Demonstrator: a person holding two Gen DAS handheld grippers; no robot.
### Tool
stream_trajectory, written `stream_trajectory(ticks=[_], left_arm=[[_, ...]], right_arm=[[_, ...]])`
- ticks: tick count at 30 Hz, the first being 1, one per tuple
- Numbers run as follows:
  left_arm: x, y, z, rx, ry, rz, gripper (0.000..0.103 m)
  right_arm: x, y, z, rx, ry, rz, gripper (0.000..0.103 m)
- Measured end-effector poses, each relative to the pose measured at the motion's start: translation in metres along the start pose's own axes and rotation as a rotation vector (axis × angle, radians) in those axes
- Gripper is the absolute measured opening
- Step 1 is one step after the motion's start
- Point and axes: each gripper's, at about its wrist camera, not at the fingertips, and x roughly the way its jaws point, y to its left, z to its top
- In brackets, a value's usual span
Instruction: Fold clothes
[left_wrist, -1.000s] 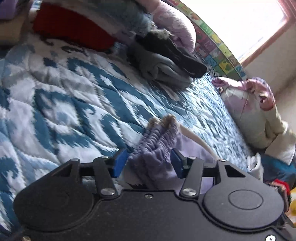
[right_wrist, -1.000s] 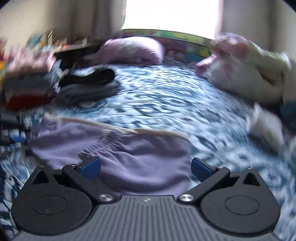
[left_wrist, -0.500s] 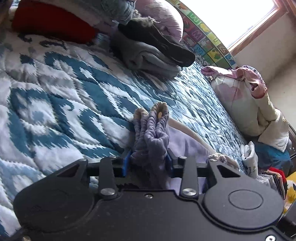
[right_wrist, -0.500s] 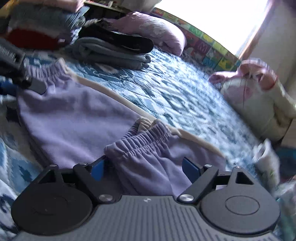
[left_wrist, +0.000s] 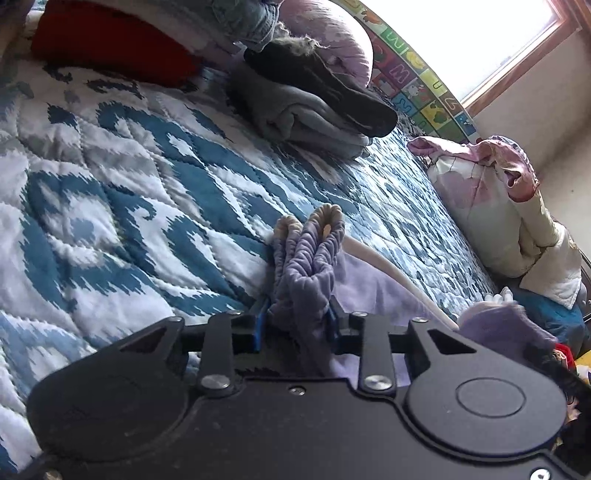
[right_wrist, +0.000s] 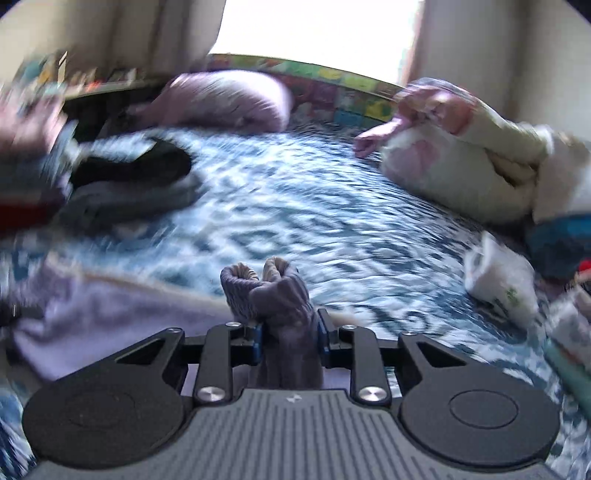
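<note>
Left hand-held gripper and right hand-held gripper both closing, pads pinching bunched elastic ends of lilac trousers over blue-and-white quilt.

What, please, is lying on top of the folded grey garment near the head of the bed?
A black fuzzy garment lies across the top of the folded grey garment, covering its upper face. Beneath the grey one is the blue-and-white quilted bedspread; anything between the layers is hidden.

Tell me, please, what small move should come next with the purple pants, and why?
Probably lift both grippers together. The left gripper and right gripper are closing on bunched cuffs of the pants, whose body lies on the quilt.
</note>
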Motion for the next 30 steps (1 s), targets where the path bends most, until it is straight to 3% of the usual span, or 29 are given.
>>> stream_trajectory(ticks=[7, 12, 18, 20, 22, 23, 27, 29, 30], left_arm=[[0.0, 0.0, 0.0, 0.002, -0.003, 0.009, 0.029], [0.001, 0.001, 0.0, 0.005, -0.006, 0.012, 0.029], [0.002, 0.006, 0.005, -0.024, 0.0, -0.006, 0.031], [0.001, 0.008, 0.007, -0.037, 0.0, -0.017, 0.033], [0.002, 0.009, 0.009, -0.047, -0.001, -0.032, 0.041], [0.002, 0.009, 0.01, -0.046, -0.002, -0.041, 0.043], [0.005, 0.008, 0.015, -0.048, 0.009, -0.061, 0.05], [0.008, 0.008, 0.018, -0.045, 0.016, -0.067, 0.051], [0.01, 0.009, 0.02, -0.046, 0.021, -0.071, 0.051]], right_arm=[[-0.014, -0.13, -0.008, 0.334, 0.004, -0.038, 0.028], [0.003, -0.21, -0.048, 0.569, 0.077, -0.066, 0.028], [0.025, -0.265, -0.102, 0.797, 0.151, -0.083, 0.029], [0.027, -0.267, -0.108, 0.825, 0.136, -0.065, 0.038], [0.028, -0.269, -0.112, 0.845, 0.116, -0.05, 0.09], [0.029, -0.268, -0.112, 0.846, 0.1, -0.034, 0.097], [0.044, -0.261, -0.105, 0.799, 0.114, 0.051, 0.099], [0.058, -0.248, -0.101, 0.696, 0.174, 0.047, 0.09], [0.064, -0.24, -0.099, 0.631, 0.202, 0.035, 0.079]])
